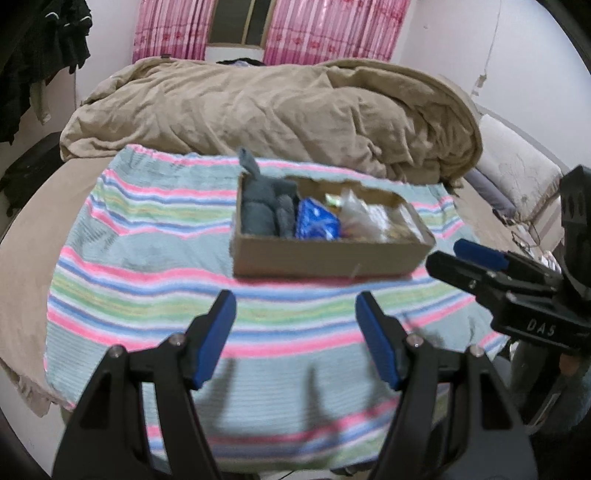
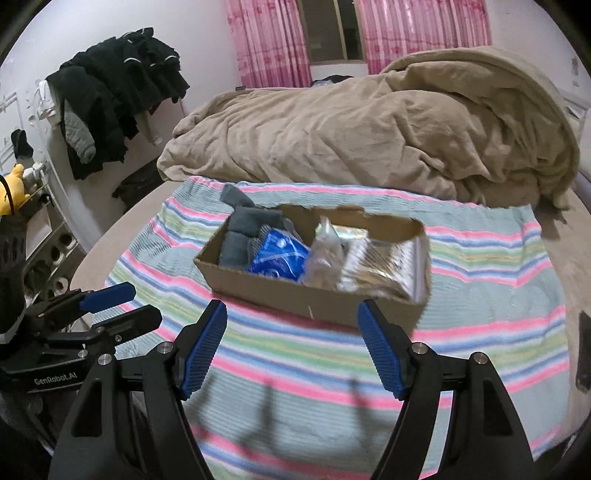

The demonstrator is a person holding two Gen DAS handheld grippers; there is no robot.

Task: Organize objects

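Note:
A shallow cardboard box [image 1: 325,258] [image 2: 295,291] lies on a striped cloth [image 1: 147,266] [image 2: 480,295] on the bed. It holds rolled grey socks [image 1: 258,210] [image 2: 240,232], a blue packet [image 1: 317,221] [image 2: 277,254] and clear and silver packets [image 1: 365,218] [image 2: 373,262]. My left gripper [image 1: 295,306] is open and empty, above the cloth in front of the box. My right gripper [image 2: 291,314] is open and empty, just before the box's near wall. The right gripper also shows at the right of the left wrist view [image 1: 450,254]; the left gripper shows at the left of the right wrist view [image 2: 133,302].
A crumpled beige duvet [image 1: 277,110] [image 2: 369,133] is heaped behind the cloth. Dark clothes [image 2: 118,88] hang at the left wall above a shelf with a yellow toy [image 2: 11,188]. Pink curtains [image 1: 303,26] frame a window. A white pillow [image 1: 513,170] lies at the right.

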